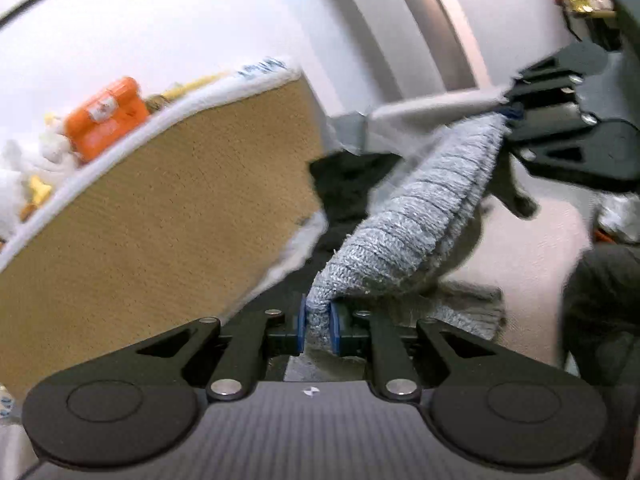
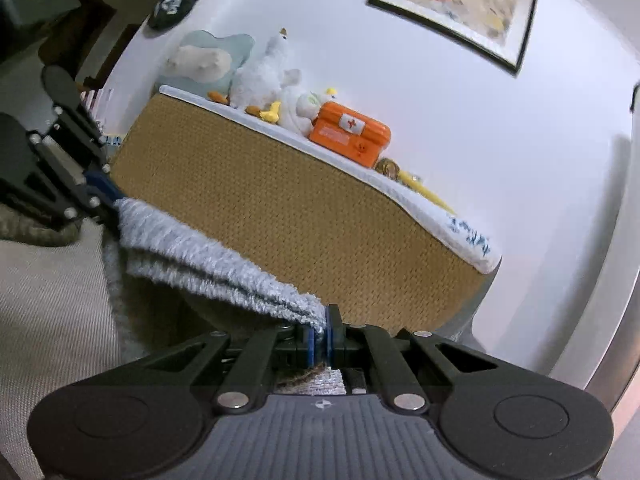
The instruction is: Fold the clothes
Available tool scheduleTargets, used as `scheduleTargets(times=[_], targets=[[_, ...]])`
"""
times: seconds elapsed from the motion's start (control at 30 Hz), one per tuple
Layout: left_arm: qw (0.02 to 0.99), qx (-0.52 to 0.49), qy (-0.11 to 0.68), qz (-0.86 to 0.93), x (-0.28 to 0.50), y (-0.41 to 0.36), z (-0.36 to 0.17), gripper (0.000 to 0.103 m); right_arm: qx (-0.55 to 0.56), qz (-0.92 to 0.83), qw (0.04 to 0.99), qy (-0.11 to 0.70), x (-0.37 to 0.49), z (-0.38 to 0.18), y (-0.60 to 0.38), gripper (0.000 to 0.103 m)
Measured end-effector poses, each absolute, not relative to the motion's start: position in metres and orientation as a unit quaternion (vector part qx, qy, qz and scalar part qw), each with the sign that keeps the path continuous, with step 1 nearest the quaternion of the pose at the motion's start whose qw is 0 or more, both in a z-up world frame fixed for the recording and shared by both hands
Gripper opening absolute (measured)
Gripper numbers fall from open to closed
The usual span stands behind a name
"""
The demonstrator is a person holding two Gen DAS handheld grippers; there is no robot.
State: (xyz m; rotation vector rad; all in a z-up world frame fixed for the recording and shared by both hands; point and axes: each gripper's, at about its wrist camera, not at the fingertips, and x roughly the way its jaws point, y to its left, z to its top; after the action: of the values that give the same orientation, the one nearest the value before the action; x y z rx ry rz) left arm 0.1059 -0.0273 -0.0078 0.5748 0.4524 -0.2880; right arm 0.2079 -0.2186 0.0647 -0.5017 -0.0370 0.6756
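A grey-blue knitted garment (image 1: 416, 216) hangs stretched between my two grippers, lifted above a pale fabric surface (image 1: 536, 232). My left gripper (image 1: 318, 322) is shut on one end of it, the knit pinched between the blue pads. The right gripper (image 1: 514, 114) shows at the upper right of the left wrist view, shut on the other end. In the right wrist view the right gripper (image 2: 319, 340) clamps the garment (image 2: 208, 264), which runs up left to the left gripper (image 2: 106, 196). A loose part of the knit lies below on the surface (image 1: 460, 308).
A mattress (image 2: 296, 224) with a tan woven side and white top stands close behind. On it sit an orange first-aid box (image 2: 350, 134) and plush toys (image 2: 272, 80). A framed picture (image 2: 460, 4) hangs on the white wall. Dark clothing (image 1: 348, 184) lies beyond the garment.
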Motion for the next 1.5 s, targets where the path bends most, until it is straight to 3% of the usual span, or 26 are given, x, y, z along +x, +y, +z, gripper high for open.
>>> scheduleTargets(times=[0.23,0.3,0.37,0.47,0.73,0.93,1.23,1.4,1.43,1.47,1.5], targets=[[0.906,0.261,0.283,-0.173,0.109,-0.029,-0.057,0.020,-0.241,0.350,0.905,0.002,0.206,0.058,-0.210,0.006],[0.908,0.250,0.293,-0.163,0.113,-0.031,-0.065,0.028,-0.242,0.353,0.904,-0.003,0.206,0.060,-0.206,0.006],[0.910,0.239,0.304,-0.152,0.118,-0.033,-0.071,0.043,-0.242,0.356,0.903,-0.010,0.207,0.064,-0.201,0.006],[0.909,0.223,0.321,-0.142,0.126,-0.038,-0.079,0.053,-0.243,0.360,0.900,-0.016,0.211,0.069,-0.193,0.006],[0.901,0.240,0.320,-0.167,0.111,-0.060,-0.103,0.067,-0.219,0.368,0.904,-0.001,0.230,0.078,-0.181,0.006],[0.928,0.137,0.329,-0.112,0.131,-0.056,-0.116,0.081,-0.216,0.370,0.904,-0.003,0.236,0.082,-0.173,0.006],[0.913,0.147,0.366,-0.105,0.159,-0.077,-0.148,0.085,-0.219,0.370,0.903,0.004,0.240,0.079,-0.174,0.006],[0.909,0.095,0.395,-0.089,0.170,-0.059,-0.157,0.084,-0.212,0.368,0.905,0.007,0.243,0.078,-0.182,0.006],[0.909,0.082,0.399,-0.089,0.170,-0.055,-0.157,0.079,-0.210,0.367,0.906,0.007,0.243,0.079,-0.183,0.006],[0.910,0.074,0.399,-0.082,0.170,-0.049,-0.156,0.060,-0.210,0.366,0.907,0.006,0.244,0.079,-0.185,0.006],[0.912,0.068,0.397,-0.073,0.169,-0.044,-0.154,0.050,-0.211,0.364,0.907,0.005,0.245,0.079,-0.186,0.006]])
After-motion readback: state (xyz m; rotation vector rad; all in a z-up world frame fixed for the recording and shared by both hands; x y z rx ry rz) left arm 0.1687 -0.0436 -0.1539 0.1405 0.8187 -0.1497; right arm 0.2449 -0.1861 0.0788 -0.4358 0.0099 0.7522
